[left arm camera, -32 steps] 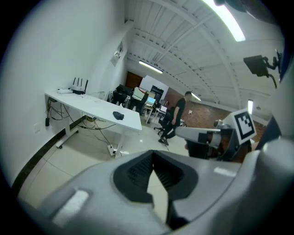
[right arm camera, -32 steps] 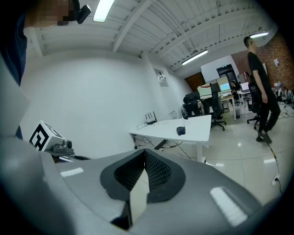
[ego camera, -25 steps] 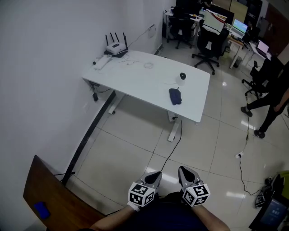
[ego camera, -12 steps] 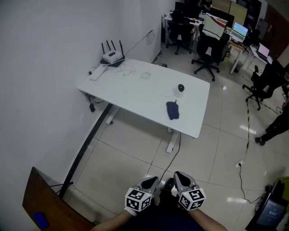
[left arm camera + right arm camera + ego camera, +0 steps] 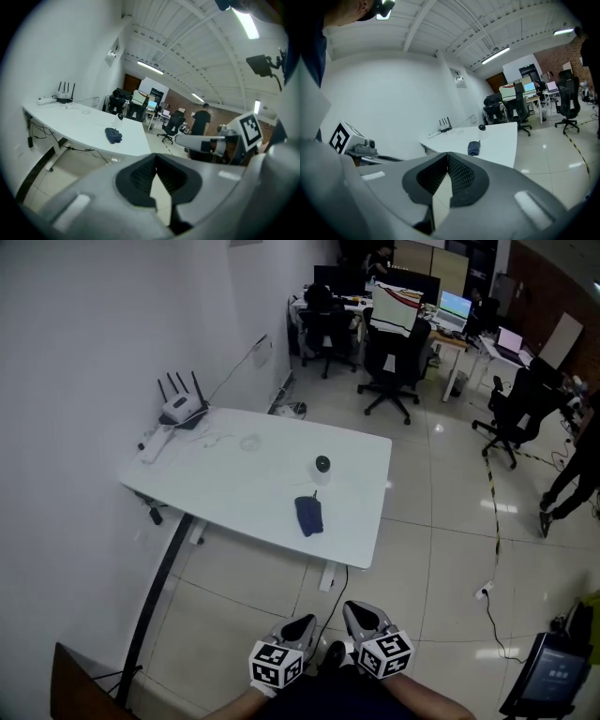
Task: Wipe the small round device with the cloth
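- left gripper [image 5: 300, 624] at 6 o'clock in the head view, over the tiled floor [image 5: 234, 615]; fingers [image 5: 140, 176] clenched, tips meeting, nothing between them
- right gripper [image 5: 361, 612] just beside it at its 3 o'clock; fingers [image 5: 461, 176] also clenched, empty
- both grippers point toward the white tabletop [image 5: 216, 493], well apart from them at about 11 o'clock
- small round device [image 5: 322, 464]: dark, stands on the tabletop's right half, toward the 3 o'clock edge, untouched
- cloth [image 5: 309, 515]: dark blue, bunched, lies on the tabletop at the device's 6 to 7 o'clock, near it but apart, close to the front edge
- router [image 5: 183, 409] with upright antennas at the tabletop's 10 o'clock corner, by the wall; white power strip [image 5: 153, 446] at its 7 o'clock
- coil of white cable [image 5: 249, 442] between the router and the device
- black cable [image 5: 352, 563] runs from under the tabletop across the floor toward the grippers
- office chairs [image 5: 394, 357] at 1 o'clock beyond the tabletop, desks with monitors [image 5: 455, 306] behind them
- a person [image 5: 572, 474] at the 3 o'clock edge of the head view
- brown board corner [image 5: 80, 685] at 7 o'clock
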Demonstrator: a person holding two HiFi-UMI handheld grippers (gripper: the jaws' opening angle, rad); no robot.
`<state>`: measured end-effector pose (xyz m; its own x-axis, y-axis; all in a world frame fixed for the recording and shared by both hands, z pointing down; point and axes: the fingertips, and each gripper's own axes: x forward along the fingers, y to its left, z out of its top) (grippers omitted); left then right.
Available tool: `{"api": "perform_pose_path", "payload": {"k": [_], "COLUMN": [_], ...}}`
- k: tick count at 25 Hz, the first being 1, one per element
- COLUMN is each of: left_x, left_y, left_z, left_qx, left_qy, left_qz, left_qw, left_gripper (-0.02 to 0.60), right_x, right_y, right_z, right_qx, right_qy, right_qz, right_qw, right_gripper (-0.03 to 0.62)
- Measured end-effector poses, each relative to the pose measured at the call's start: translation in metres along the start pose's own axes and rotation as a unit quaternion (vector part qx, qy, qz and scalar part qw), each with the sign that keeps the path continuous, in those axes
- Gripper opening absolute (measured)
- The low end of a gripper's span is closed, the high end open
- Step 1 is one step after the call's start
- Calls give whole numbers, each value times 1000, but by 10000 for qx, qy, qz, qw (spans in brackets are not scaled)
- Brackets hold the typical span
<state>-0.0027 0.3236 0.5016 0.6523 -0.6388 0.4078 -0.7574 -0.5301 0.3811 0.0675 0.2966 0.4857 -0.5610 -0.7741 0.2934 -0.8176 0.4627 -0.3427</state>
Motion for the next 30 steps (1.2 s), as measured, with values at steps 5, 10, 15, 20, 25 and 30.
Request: {"api": "perform_pose_path", "payload": {"k": [5, 10, 15, 20, 25, 30], "left_x": [30, 44, 60, 78, 97, 114], "left_y": [-3, 6, 16, 40, 68, 105], "left_z": [11, 20, 30, 42, 67, 93], "left_qx": [1, -69, -123, -181, -123, -45], "left_qy": [44, 95, 105, 155, 162, 167], "left_qz": [55, 205, 221, 174, -14, -175], "left_qw": [10000, 9997, 9996, 9996, 9998, 9997], "left_gripper": [2, 2, 2, 2, 2, 2], "right_x": [6, 19, 37, 64, 99, 134], "right_y": [-34, -50, -62, -76, -83, -92], "right_z": [14, 18, 23, 33, 48, 67], "right_qx": [80, 179, 177, 192, 193, 235], "right_qy": [-82, 12, 98, 137, 105, 13], "right_qz": [-34, 22, 51, -54, -205, -459], "right_qw": [9999, 9998, 9998, 9997, 9995, 9987], "right_gripper": [12, 11, 11, 11, 12, 12]}}
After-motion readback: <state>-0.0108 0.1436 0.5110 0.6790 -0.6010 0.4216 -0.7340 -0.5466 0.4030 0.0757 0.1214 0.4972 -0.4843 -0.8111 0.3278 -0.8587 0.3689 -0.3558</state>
